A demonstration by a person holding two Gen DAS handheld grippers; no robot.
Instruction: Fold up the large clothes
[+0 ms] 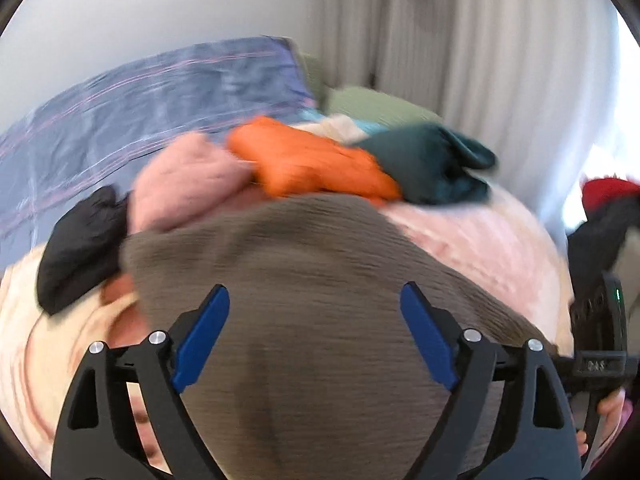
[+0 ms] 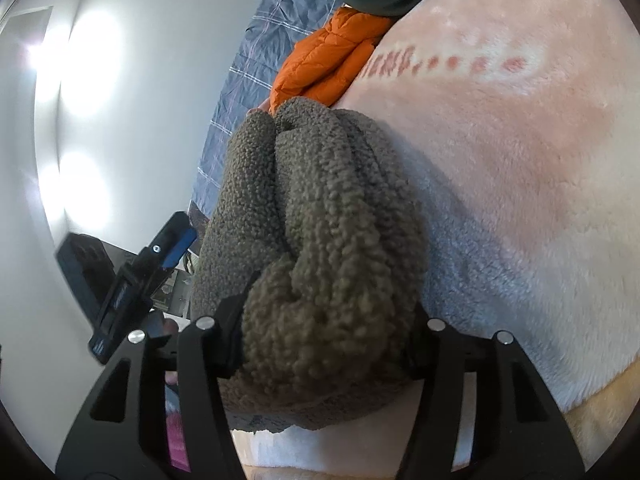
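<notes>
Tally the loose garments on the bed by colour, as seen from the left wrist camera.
Olive-brown fleece: 1
Orange puffer: 1
Pink fuzzy garment: 1
Dark teal garment: 1
Black garment: 1
Total: 5. Others further back are too blurred to count.

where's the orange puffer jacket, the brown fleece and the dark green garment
orange puffer jacket [image 1: 308,160], left wrist view, middle of its quilted top
brown fleece [image 2: 320,240], right wrist view, centre of the bunched pile
dark green garment [image 1: 428,164], left wrist view, its middle fold
</notes>
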